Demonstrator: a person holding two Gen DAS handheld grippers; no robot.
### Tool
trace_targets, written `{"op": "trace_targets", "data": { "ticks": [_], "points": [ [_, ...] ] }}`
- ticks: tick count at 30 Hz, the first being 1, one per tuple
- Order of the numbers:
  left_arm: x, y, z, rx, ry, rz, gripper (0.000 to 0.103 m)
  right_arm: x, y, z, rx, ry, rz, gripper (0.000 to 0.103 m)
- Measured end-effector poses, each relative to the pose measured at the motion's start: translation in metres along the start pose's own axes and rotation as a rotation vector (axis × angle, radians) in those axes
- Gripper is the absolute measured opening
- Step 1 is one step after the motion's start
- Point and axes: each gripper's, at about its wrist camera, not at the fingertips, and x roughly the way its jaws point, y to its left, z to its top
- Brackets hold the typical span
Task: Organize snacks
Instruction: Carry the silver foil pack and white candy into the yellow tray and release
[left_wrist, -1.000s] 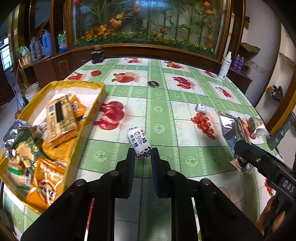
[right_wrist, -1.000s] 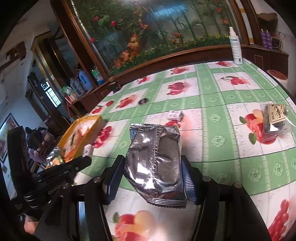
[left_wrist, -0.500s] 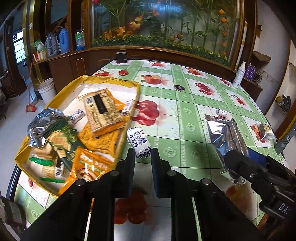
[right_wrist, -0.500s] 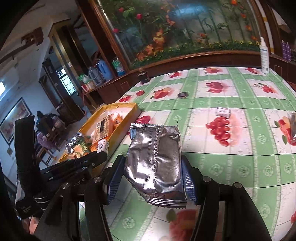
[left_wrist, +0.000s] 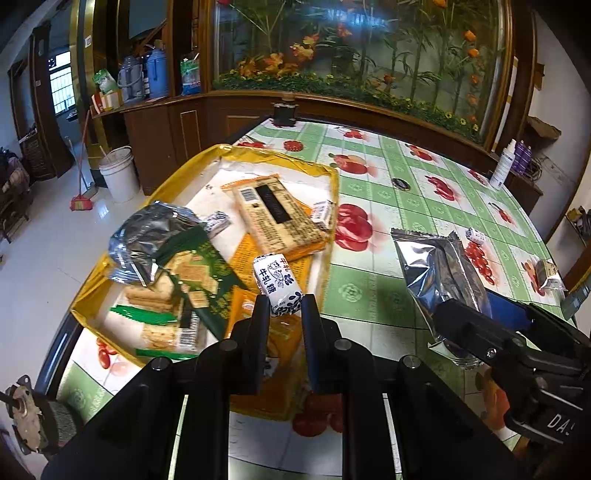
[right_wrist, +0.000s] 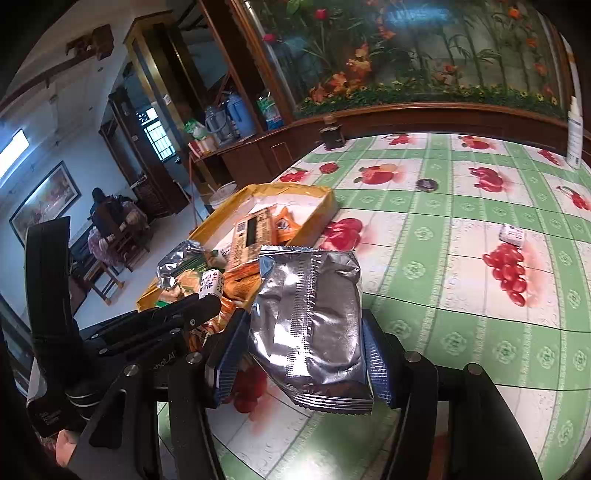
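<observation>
My left gripper (left_wrist: 282, 306) is shut on a small white-and-blue wrapped candy (left_wrist: 277, 282) and holds it above the near right part of the yellow tray (left_wrist: 280, 162), which holds several snack packets. My right gripper (right_wrist: 303, 332) is shut on a silver foil snack bag (right_wrist: 308, 321) and holds it above the table just right of the tray (right_wrist: 295, 190). The silver bag (left_wrist: 439, 269) and the right gripper also show at the right of the left wrist view. The candy (right_wrist: 211, 282) and the left gripper show at the left of the right wrist view.
On the green fruit-print tablecloth (left_wrist: 417, 206) lie a small white candy (right_wrist: 511, 234), a clear-wrapped snack (left_wrist: 546, 275) at the far right and a small dark round thing (right_wrist: 427, 184). A white bottle (left_wrist: 503, 170) stands at the far edge. The tray sits at the table's left edge.
Both grippers have moved left toward the tray with their loads. The left gripper with the candy went from over the tablecloth to above the tray.
</observation>
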Motion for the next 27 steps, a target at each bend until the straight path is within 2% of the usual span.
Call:
{"op": "trace_targets", "data": {
  "ticks": [15,27],
  "points": [
    [0.004,0.039,0.007,-0.049,-0.023,0.098,0.015,0.034,0.045,0.022,-0.094,0.031,0.052,0.060],
    [0.019,0.054,0.023,-0.063,-0.016,0.141,0.015,0.070,0.052,0.053,-0.109,0.050,0.065,0.060]
  ]
}}
